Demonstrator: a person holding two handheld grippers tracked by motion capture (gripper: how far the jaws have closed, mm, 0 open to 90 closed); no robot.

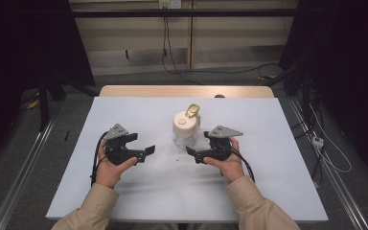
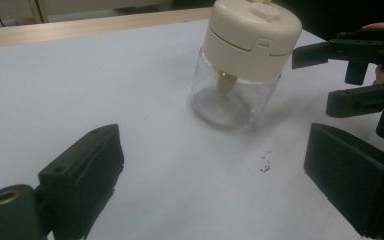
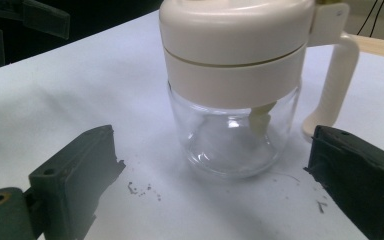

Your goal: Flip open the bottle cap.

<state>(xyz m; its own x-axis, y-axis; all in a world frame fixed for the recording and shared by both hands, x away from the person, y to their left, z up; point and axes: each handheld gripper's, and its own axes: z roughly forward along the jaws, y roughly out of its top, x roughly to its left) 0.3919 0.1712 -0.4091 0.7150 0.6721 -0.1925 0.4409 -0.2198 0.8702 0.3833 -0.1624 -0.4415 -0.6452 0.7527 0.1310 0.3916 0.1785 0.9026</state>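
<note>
High view puts the white table mat (image 1: pixel 124 191) under everything, with the glass jar (image 1: pixel 186 139) standing upright near its middle, its cream pump lid (image 1: pixel 186 123) seated on top. Your left gripper (image 1: pixel 141 152) waits a little to the jar's left, jaws spread wide and empty. Your right gripper (image 1: pixel 195 154) sits just beside the jar's right, also agape and holding nothing. By my reading, nothing is grasped yet, so all the handling remains.

Only the glass jar (image 1: pixel 186 130) stands between the left gripper (image 1: pixel 143 152) and right gripper (image 1: pixel 195 154); bare white mat (image 1: pixel 139 191) all around.
</note>
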